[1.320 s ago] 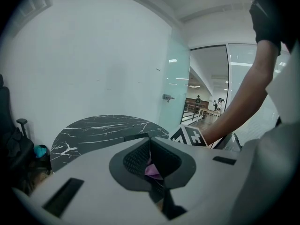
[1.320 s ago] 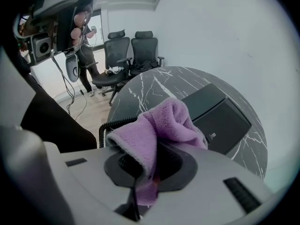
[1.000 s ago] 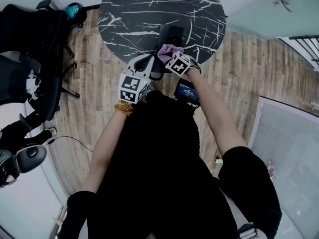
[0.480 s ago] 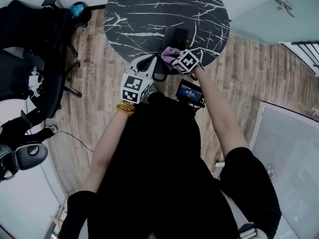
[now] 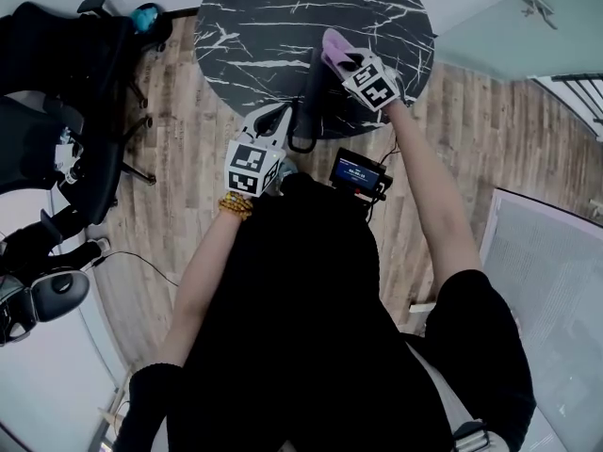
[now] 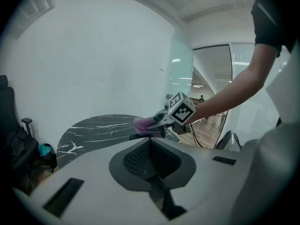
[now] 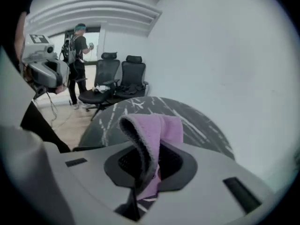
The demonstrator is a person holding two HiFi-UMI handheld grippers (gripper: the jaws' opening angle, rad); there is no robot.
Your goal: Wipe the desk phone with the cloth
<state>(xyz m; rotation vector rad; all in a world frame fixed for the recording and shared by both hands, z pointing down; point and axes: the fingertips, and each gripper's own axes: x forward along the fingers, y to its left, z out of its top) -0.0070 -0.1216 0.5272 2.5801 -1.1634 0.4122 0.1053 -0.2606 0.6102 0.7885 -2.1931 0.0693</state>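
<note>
The black desk phone (image 5: 315, 88) stands near the front edge of the round black marble table (image 5: 264, 17). My right gripper (image 5: 343, 57) is shut on a purple cloth (image 5: 333, 43), held over the phone's far end. In the right gripper view the cloth (image 7: 157, 128) sticks up out of the gripper (image 7: 142, 172) in a fold. My left gripper (image 5: 283, 117) hovers at the table's front edge, just left of the phone, jaws together with nothing showing between them (image 6: 150, 142). From there I see the right gripper (image 6: 161, 122) and cloth (image 6: 143, 124) above the phone (image 6: 138, 136).
Black office chairs (image 5: 57, 92) crowd the floor left of the table. A small lit screen (image 5: 356, 172) hangs at the person's chest. A black loop (image 5: 301, 141) hangs by the table edge. A person (image 7: 77, 55) stands beyond more chairs (image 7: 117, 78).
My right gripper has carried the cloth from the phone's near end up and away, over its far end. The left gripper has barely moved.
</note>
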